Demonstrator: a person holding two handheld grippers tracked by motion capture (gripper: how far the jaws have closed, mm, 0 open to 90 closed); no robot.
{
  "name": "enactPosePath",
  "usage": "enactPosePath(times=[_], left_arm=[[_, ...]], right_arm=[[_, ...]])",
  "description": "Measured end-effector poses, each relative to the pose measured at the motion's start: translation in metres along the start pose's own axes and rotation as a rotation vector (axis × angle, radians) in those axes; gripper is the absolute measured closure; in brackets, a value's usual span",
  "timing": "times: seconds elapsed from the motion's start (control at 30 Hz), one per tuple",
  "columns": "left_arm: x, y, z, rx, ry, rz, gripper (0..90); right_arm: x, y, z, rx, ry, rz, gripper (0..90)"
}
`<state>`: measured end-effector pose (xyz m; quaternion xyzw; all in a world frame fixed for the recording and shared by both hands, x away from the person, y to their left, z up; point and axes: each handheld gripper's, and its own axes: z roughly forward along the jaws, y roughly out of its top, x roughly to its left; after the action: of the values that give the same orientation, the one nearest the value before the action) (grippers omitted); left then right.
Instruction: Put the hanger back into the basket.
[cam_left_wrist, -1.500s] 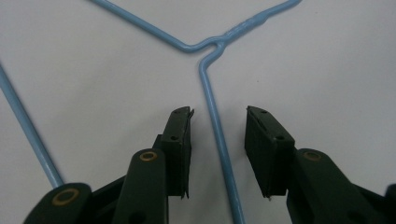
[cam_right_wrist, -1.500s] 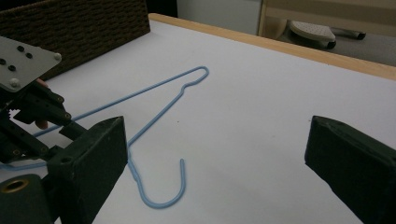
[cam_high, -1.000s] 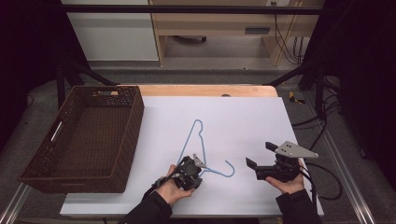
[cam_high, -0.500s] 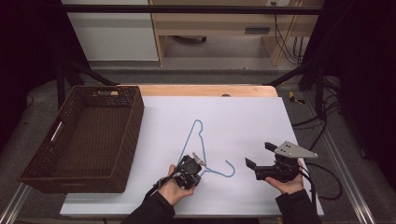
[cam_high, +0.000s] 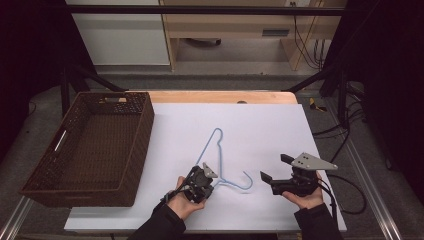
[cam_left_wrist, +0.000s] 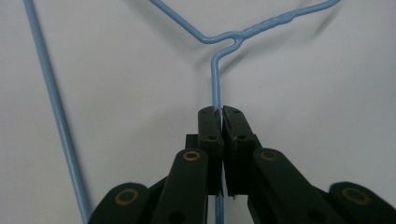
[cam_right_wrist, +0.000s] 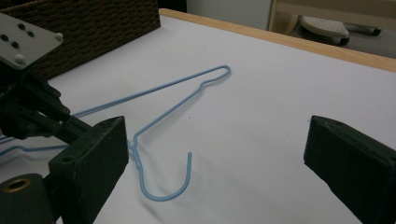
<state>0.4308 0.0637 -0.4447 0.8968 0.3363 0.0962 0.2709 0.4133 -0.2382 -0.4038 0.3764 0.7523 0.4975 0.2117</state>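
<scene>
Your left hand-held gripper (cam_left_wrist: 219, 114) has just closed its jaws, and they now sit clamped on the thin wire of the blue hanger (cam_high: 216, 150), on the shoulder wire just short of the twisted neck, near the front of the white desk (cam_high: 260, 125). Your right hand-held gripper (cam_high: 274, 172) hovers beside the hook with its jaws wide apart and nothing between them. Judging from this, the grasp is made and the lift comes next: raise the hanger evenly, since a grip so far to one side will likely let the long frame swing or twist. The wicker basket (cam_high: 145, 125) at the left looks like the probable destination. From above, your hand hides the pinch itself, and in the left gripper view the hanger's hook and far corner are cut off.
</scene>
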Motion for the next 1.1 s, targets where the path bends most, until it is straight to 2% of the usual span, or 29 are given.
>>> enactPosePath(times=[0.17,0.27,0.5,0.8,1.1], left_arm=[[0.005,0.001,-0.012,-0.036,-0.003,-0.013,86.8],[0.01,0.001,-0.024,-0.074,0.001,-0.025,86.9],[0.015,0.0,-0.034,-0.112,0.005,-0.045,86.9],[0.014,0.001,-0.035,-0.11,0.001,-0.036,86.9],[0.015,0.0,-0.037,-0.119,0.004,-0.038,86.9]], right_arm=[[0.003,-0.001,0.002,0.005,0.015,-0.001,7.1],[0.005,-0.001,0.004,0.014,0.027,-0.004,7.2],[0.013,-0.004,0.013,0.035,0.056,-0.018,7.5],[0.04,-0.007,0.044,0.103,0.126,-0.068,8.4],[0.053,-0.004,0.063,0.114,0.147,-0.08,13.3]])
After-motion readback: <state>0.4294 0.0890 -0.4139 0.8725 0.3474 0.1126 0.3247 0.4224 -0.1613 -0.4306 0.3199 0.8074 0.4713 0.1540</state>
